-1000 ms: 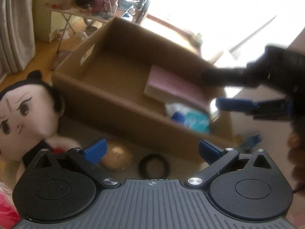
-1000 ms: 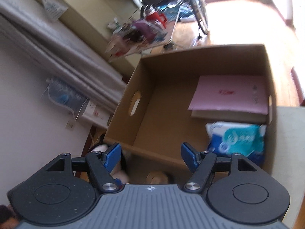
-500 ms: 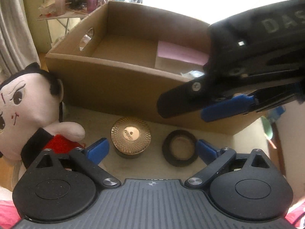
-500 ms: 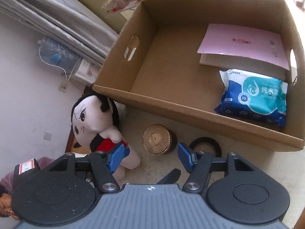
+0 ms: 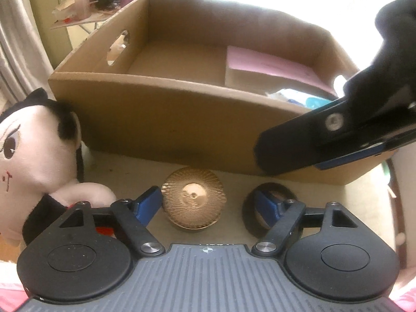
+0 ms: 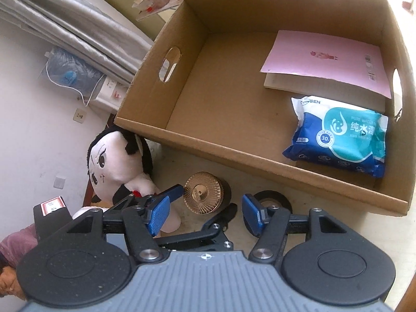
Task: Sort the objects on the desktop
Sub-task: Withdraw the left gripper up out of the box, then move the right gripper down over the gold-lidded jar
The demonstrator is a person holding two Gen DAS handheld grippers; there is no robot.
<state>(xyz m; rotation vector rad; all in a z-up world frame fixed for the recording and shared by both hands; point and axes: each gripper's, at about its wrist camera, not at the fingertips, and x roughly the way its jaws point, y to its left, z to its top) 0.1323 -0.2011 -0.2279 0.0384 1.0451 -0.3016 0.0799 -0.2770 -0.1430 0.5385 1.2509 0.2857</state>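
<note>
While doll (image 5: 33,156) leans at far left against cardboard box (image 5: 166,119) corner, narrow desk (image 5: 124,171) strip runs along box's front wall. Left tool (image 5: 205,202) low over strip, jaws just closing, not yet gripping: gold-lidded jar (image 5: 193,200) between them, left pad just beside lid rim, right pad over black tape roll (image 5: 270,213). Right tool (image 6: 205,213) above it, jaws apart, nothing held. Inside box, left half bare; pink booklet (image 6: 319,59) and wipes pack (image 6: 340,135) against right wall.
</note>
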